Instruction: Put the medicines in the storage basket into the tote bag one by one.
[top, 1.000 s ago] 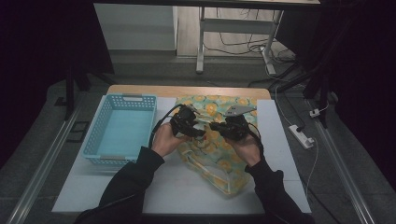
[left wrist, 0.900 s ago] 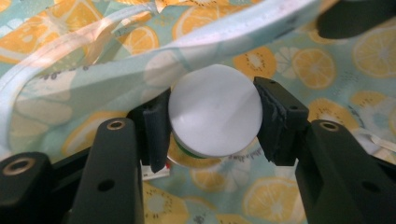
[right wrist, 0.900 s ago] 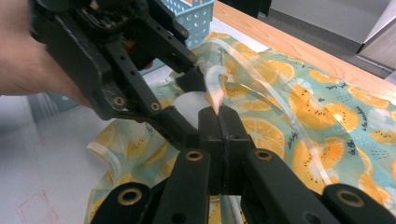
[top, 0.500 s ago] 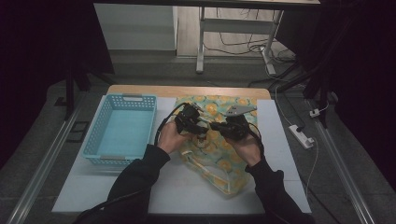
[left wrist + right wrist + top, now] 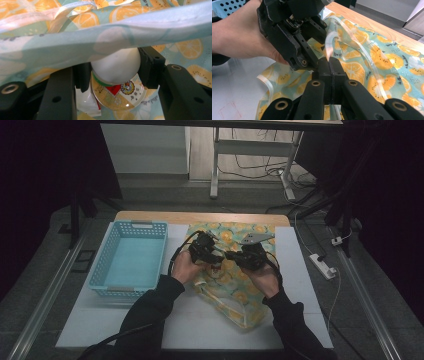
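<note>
Jaws of the left gripper point(image 5: 115, 72) are clamped on a small bottle point(image 5: 116, 82) with a white cap; one black pad presses each side of the cap. That bottle has a clear body and a red, gold and green label, and it sits inside the mouth of a bag point(image 5: 155, 27) printed with orange slices on pale green. A fold of the bag hangs just over the cap. Something white and red lies beside the bottle, but it is too hidden to tell what it is. Jaws of the right gripper point(image 5: 329, 67) are pressed together on the bag's pale edge, close to a see-through handle strap point(image 5: 359, 50), and it pinches that edge up. From the high view, both grippers meet over the middle of the bag point(image 5: 235, 290), which lies flat on the white table point(image 5: 200, 325). Left gripper point(image 5: 206, 251) and right gripper point(image 5: 246, 256) are just beside each other. A blue basket point(image 5: 100, 270) stands on the table to the left of the bag, near the person's left sleeve.
</note>
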Demonstrator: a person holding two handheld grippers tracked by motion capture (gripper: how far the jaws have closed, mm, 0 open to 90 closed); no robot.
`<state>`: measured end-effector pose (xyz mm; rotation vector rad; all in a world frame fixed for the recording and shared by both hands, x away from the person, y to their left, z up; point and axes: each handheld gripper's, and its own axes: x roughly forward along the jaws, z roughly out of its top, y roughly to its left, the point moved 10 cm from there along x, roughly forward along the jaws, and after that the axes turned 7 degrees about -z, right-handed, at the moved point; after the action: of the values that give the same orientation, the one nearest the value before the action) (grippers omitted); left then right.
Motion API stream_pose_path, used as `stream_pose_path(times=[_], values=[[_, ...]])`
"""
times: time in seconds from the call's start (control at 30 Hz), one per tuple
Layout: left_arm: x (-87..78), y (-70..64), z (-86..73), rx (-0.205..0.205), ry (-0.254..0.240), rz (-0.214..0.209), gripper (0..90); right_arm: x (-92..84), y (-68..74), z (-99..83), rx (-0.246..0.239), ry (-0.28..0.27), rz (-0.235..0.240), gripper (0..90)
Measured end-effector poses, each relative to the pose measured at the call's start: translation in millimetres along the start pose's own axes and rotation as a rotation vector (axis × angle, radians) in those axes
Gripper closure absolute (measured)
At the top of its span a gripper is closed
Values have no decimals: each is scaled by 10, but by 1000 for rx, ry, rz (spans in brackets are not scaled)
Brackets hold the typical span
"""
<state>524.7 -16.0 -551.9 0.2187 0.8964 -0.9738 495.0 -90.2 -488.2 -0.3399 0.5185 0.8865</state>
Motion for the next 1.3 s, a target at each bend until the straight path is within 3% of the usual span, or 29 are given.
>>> stream_pose_path(times=[0.13, 0.3, 0.47, 0.63, 0.77, 0.93, 1.3], values=[[11, -25, -6, 20, 8, -1, 494, 0, 4, 1, -2, 0, 1, 898], [26, -38, 2, 8, 0, -8, 478, 4, 7, -1, -4, 1, 1, 898], [3, -55, 12, -4, -20, -36, 355, 2, -3, 3, -2, -2, 1, 898], [-76, -135, -6, 16, -17, -50, 256, -10, -7, 6, -1, -4, -2, 897], [-151, -191, -50, 9, -22, -59, 220, -11, -1, 6, -6, -3, 1, 897], [-248, -289, -116, 8, -44, -101, 147, -3, 13, 3, -9, -1, 4, 897], [-443, -459, -259, 57, -89, -146, 0, -5, 25, -3, -10, 1, 5, 897]])
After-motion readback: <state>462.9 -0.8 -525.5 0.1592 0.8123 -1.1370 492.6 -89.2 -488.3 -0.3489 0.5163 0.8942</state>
